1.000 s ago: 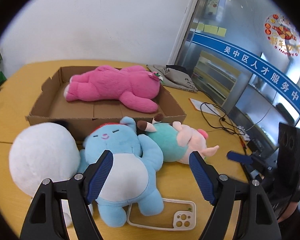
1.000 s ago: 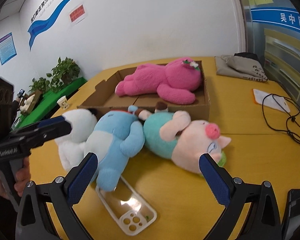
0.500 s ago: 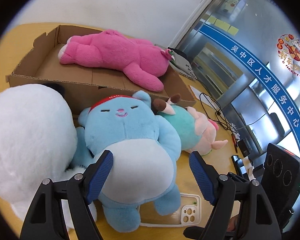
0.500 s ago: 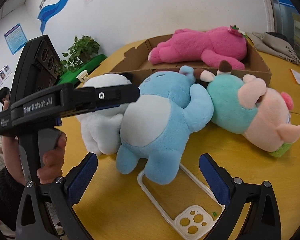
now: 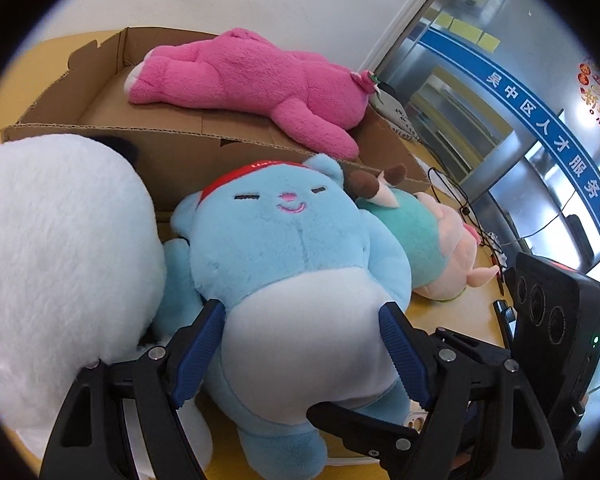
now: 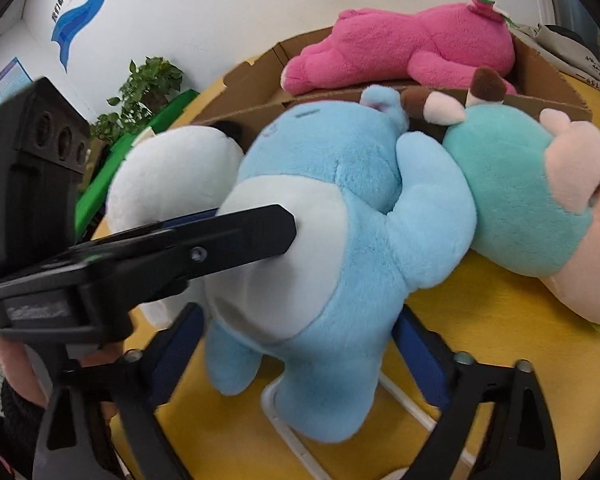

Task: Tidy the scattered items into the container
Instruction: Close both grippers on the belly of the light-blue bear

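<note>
My left gripper [image 5: 302, 344] and right gripper [image 6: 300, 344] both straddled the blue plush [image 5: 284, 264] on the table [image 6: 500, 320], just before the box [image 5: 180, 148]. The left jaws were spread, and whether they touched I could not tell. The right jaws had just been closing; their pads were partly hidden by fur. I judged the plush soft, light and squashy, best held at the belly. It partly covered a phone case [image 6: 284, 424].

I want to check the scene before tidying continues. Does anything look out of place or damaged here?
The cardboard box has a torn, ragged left wall. Only the pink plush lies inside; the blue plush, white plush and pig plush lie outside on the table. A clear phone case lies partly under the blue plush.
</note>
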{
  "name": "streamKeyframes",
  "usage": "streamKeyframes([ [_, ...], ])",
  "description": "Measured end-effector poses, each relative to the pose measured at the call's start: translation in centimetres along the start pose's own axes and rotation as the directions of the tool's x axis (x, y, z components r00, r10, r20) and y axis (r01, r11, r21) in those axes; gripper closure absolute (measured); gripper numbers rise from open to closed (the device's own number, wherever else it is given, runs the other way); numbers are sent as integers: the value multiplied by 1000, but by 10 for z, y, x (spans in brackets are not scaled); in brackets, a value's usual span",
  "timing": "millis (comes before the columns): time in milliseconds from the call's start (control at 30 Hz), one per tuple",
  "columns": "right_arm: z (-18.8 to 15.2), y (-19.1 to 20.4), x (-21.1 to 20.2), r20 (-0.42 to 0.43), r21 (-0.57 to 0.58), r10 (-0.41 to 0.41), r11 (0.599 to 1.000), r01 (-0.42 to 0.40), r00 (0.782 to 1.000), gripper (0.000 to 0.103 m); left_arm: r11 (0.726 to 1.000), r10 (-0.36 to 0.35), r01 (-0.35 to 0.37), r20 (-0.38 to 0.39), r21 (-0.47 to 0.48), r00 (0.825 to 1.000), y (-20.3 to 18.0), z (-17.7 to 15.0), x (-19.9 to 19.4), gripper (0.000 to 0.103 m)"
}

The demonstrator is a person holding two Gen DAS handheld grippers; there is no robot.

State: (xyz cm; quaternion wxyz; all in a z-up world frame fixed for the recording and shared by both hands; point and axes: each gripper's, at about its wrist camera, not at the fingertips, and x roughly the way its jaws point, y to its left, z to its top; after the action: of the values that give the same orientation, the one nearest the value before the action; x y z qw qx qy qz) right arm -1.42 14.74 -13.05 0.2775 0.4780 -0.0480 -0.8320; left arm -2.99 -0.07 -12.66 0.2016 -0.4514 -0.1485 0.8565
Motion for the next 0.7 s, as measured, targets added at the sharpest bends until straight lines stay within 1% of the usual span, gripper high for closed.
streamKeyframes([
  [33,0,-1,2,-2,-1,5,1000,-5,1000,19,1000,-5,5,-7,1,1000,0,0,1,25],
  [100,-2,-5,3,-1,4,21,1000,-21,1000,24,1000,-24,23,-19,-12,1000,1,1,2,30],
  [167,-3,-6,2,2,-1,26,1000,-26,1000,29,999,-40,39,-19,-34,999,4,2,2,34],
  [200,-3,-6,1,7,-2,26,1000,-26,1000,30,998,-41,40,-17,-40,999,4,1,1,36],
  [367,-7,2,-3,28,-44,-1,999,2,1000,38,995,-47,46,-10,-88,999,6,0,-5,45],
  [467,-7,4,-5,28,-59,5,998,-4,1000,43,996,-35,33,-13,-85,999,2,-1,-9,48],
  [533,-7,6,-9,28,-68,8,998,-6,1000,46,998,-18,18,-9,-67,1000,-4,-1,-14,49],
  [700,-7,13,-21,73,-73,10,997,-5,997,47,999,-12,13,34,-43,999,-18,2,-33,50],
])
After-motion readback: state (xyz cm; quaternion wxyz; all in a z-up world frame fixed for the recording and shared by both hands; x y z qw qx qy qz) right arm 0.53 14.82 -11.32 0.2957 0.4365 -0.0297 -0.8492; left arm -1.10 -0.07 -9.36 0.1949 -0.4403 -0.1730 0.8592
